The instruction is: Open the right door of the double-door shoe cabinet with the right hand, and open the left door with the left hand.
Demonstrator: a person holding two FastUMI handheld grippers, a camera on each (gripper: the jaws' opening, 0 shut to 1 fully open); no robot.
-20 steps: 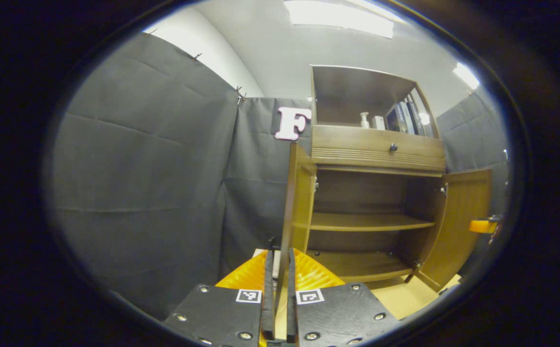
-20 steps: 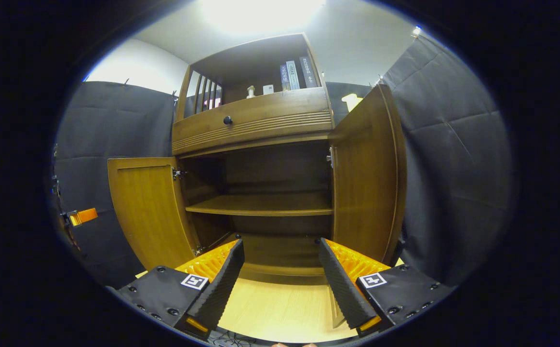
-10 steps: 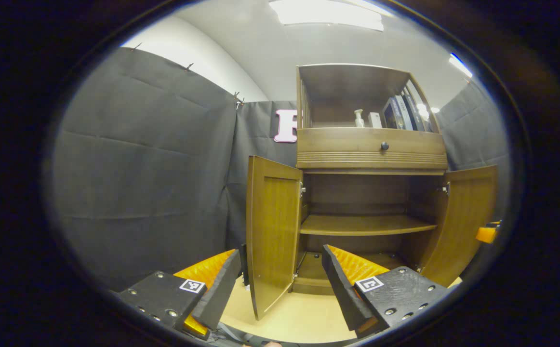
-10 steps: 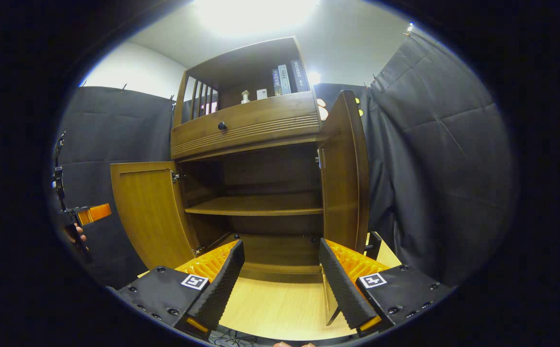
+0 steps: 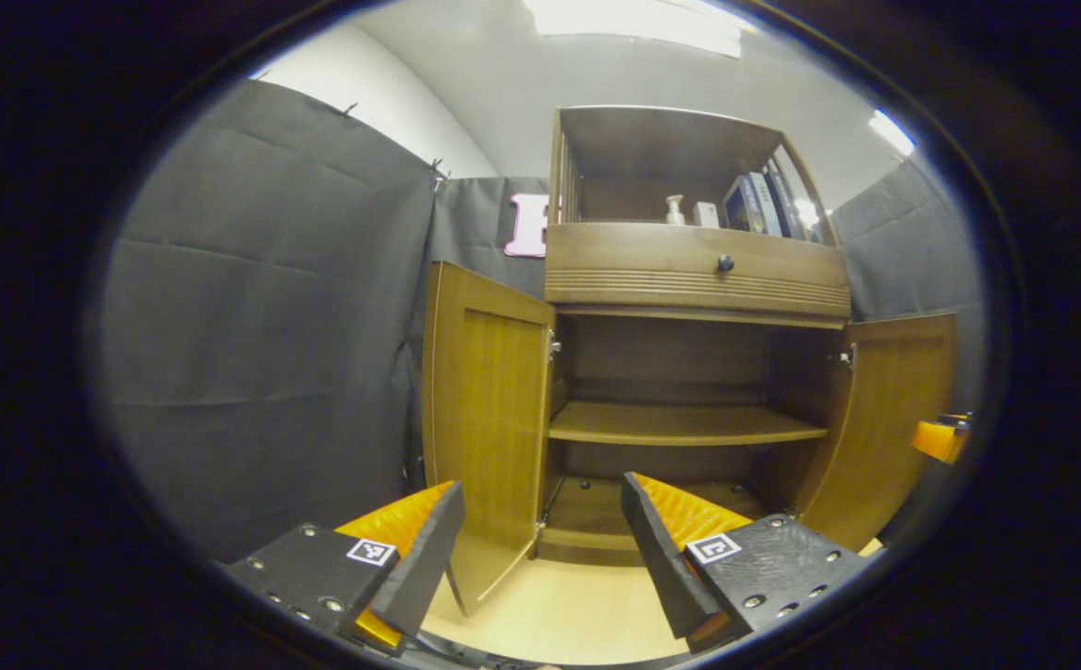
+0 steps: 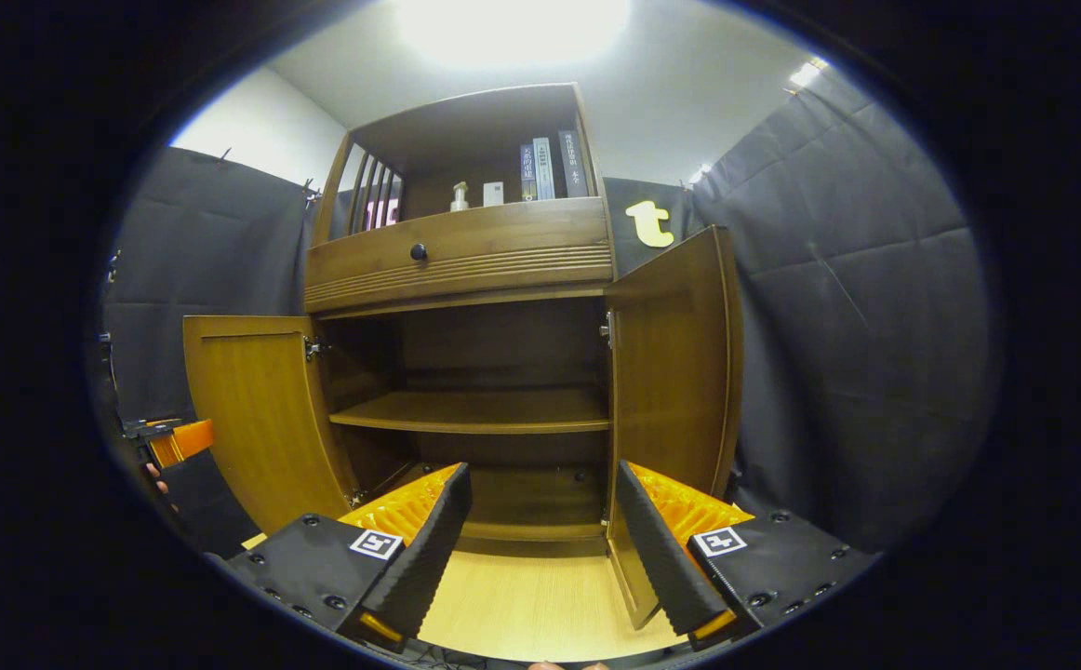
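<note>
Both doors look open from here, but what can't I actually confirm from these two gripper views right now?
- Left door, left gripper view: outer face and handle turned away.
- Right door, right gripper view: same, inner face only.
- Bottom shelf: partly behind the right gripper fingers.
- Book spines: too small to make out.
- Left gripper at the picture's edge: mostly cut off.

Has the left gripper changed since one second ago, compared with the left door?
Yes. The left gripper was shut on the edge of the left door; now its fingers are open and apart from it.
</note>
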